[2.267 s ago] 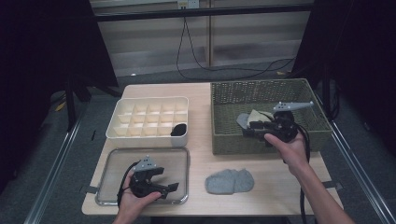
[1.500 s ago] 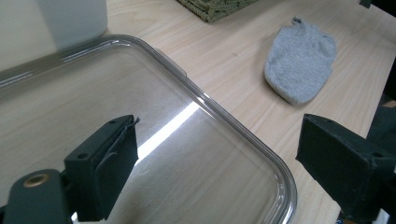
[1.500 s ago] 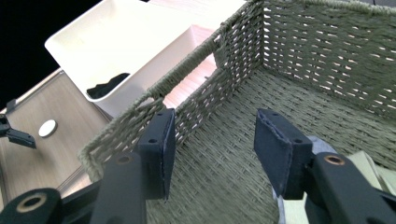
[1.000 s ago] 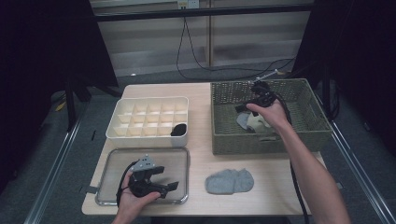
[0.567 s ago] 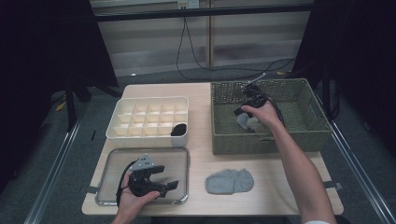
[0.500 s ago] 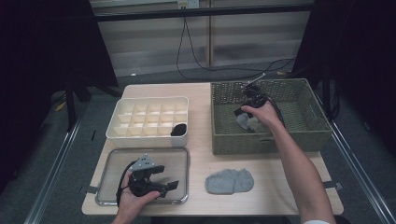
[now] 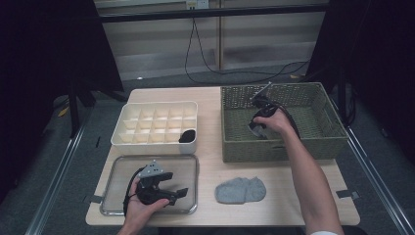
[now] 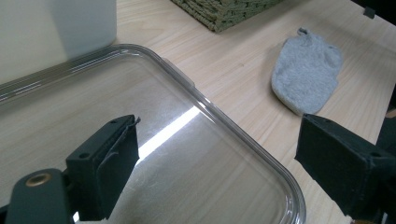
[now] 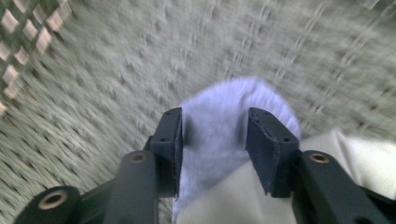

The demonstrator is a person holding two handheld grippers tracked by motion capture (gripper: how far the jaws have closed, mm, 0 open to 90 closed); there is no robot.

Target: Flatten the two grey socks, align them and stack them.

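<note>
From above, the right claw [image 7: 258,128] reaches down into the woven basket [image 7: 323,142] on the desk [image 7: 210,93], over pale socks lying inside; the left claw [image 7: 164,188] rests over a clear tray [image 7: 115,169], a grey sock [image 7: 241,190] lying beside it.

The left claw's [image 8: 215,163] own camera shows its jaws spread wide with nothing between them, above the tray [image 8: 243,135].

The right claw's [image 9: 214,140] camera shows jaws that have just been closing, flanking a light grey sock [image 9: 219,116] atop a cream one [image 9: 224,200]; pads at its sides, a firm pinch unclear through blur.
</note>
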